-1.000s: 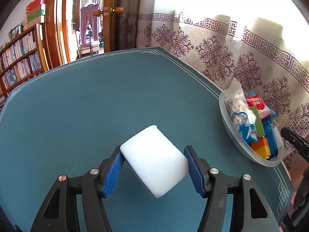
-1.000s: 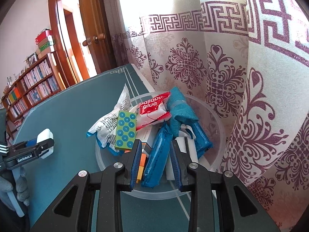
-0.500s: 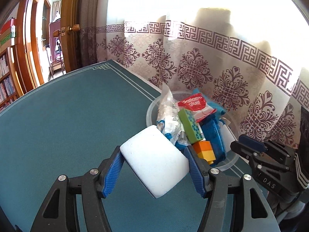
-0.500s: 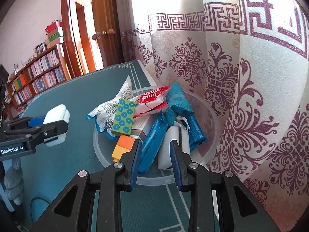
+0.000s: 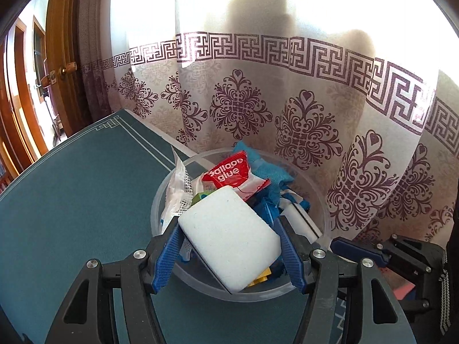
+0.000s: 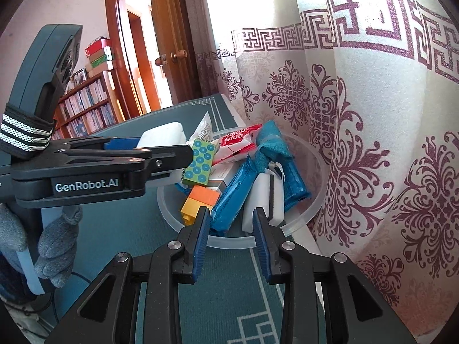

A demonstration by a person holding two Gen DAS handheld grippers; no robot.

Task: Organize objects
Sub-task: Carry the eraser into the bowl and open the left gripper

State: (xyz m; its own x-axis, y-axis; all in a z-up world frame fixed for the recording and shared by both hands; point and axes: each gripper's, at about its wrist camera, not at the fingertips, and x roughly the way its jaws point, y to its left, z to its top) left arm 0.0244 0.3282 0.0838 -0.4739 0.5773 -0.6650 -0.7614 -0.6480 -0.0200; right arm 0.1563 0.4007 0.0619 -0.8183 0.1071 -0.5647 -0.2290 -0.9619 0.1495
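My left gripper (image 5: 229, 246) is shut on a white sponge block (image 5: 229, 238) and holds it above the near side of a clear plastic bowl (image 5: 321, 200). The bowl holds a red balloon glue packet (image 5: 232, 173), blue packets, a teal cloth and toy bricks. In the right wrist view the left gripper (image 6: 169, 149) with the sponge (image 6: 163, 134) hangs over the bowl's (image 6: 312, 209) left rim. My right gripper (image 6: 231, 229) is open and empty, just in front of the bowl's near rim. It also shows in the left wrist view (image 5: 344, 248) at the right.
The bowl stands on a green table mat (image 5: 71, 200) near its right edge, against a patterned curtain (image 5: 287, 114). A green dotted block (image 6: 199, 162), an orange and yellow brick (image 6: 198, 202) and a blue packet (image 6: 235, 195) lie in the bowl. A wooden door (image 6: 169, 43) and bookshelf (image 6: 86, 109) stand behind.
My left gripper has carried the sponge to the right, from over the bare mat to above the bowl. My right gripper has drawn back a little from the bowl.
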